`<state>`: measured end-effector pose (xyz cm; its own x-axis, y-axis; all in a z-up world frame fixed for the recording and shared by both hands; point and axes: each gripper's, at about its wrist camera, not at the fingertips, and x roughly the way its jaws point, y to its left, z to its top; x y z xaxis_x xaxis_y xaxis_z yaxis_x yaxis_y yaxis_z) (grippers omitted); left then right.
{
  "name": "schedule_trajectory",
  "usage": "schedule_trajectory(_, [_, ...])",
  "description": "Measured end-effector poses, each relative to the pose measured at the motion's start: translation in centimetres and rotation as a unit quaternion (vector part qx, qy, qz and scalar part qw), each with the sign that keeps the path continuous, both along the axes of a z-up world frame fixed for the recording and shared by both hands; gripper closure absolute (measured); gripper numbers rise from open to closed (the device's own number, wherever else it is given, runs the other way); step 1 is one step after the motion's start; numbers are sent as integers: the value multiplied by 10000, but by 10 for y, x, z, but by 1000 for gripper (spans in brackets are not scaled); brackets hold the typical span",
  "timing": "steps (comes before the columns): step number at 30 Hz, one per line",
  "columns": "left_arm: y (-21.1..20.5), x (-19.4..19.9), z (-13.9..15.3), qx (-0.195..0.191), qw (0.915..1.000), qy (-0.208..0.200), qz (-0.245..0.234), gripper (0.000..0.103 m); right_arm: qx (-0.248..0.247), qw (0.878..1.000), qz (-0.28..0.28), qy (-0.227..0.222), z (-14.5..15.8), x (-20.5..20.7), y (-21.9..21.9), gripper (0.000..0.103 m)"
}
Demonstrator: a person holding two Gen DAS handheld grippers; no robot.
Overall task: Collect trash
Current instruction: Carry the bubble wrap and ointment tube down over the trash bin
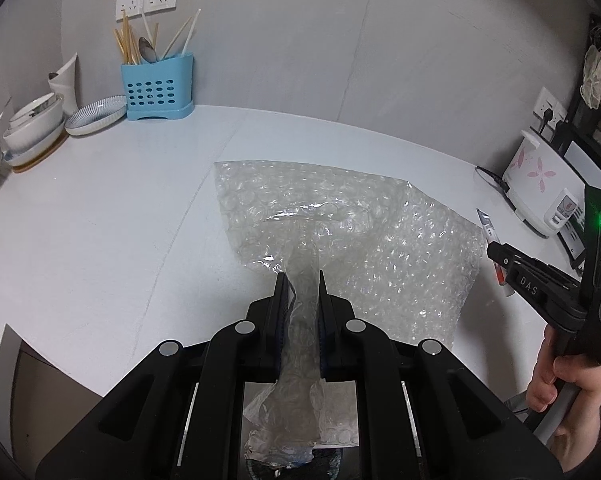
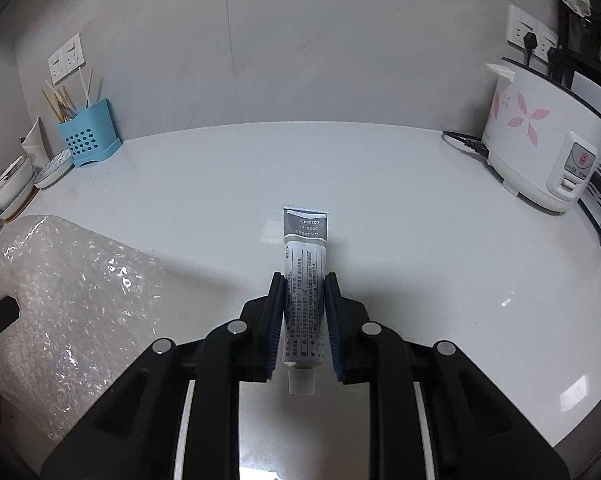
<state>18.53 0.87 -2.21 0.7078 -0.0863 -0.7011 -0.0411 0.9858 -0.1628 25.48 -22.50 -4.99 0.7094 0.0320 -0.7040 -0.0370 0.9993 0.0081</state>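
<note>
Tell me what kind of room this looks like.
Most likely a home kitchen counter: a white rice cooker with pink flowers, a blue perforated plastic holder of chopsticks and spoons, and stacked white ceramic bowls stand along the wall.

Bubble wrap (image 2: 72, 308) cut off left; tube (image 2: 304, 292) print unreadable.

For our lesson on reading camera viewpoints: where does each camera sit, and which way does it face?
Left wrist: sits on the left tool, looks down along it at the bubble wrap it clamps; a hand holding the right tool shows.
Right wrist: sits on the right tool, looks at the tube it grips.
Shared: white counter, blue utensil holder, rice cooker, bubble wrap.
</note>
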Motion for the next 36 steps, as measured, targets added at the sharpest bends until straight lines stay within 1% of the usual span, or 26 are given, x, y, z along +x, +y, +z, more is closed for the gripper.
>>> schedule_trajectory(6, [-4, -24, 12, -17, 9999, -131, -23, 92, 45, 9999, -79, -137, 11, -30, -8, 84])
schedule_trajectory(8, [-5, -34, 14, -32, 9998, -174, -46, 92, 143, 9997, -58, -176, 14, -41, -10, 84])
schedule_trajectory(20, [0, -89, 16, -114, 9992, -389, -73, 92, 218, 9977, 11, -640, 33, -112, -7, 84])
schedule_trajectory(31, [3, -142, 19, -230, 9975, -646, -146, 92, 222, 9949, 142, -974, 34, -175, 2, 84])
schedule_trajectory(36, [8, -165, 15, -258, 9969, -735, -119, 92, 200, 9937, 162, -1095, 31, -199, 5, 84])
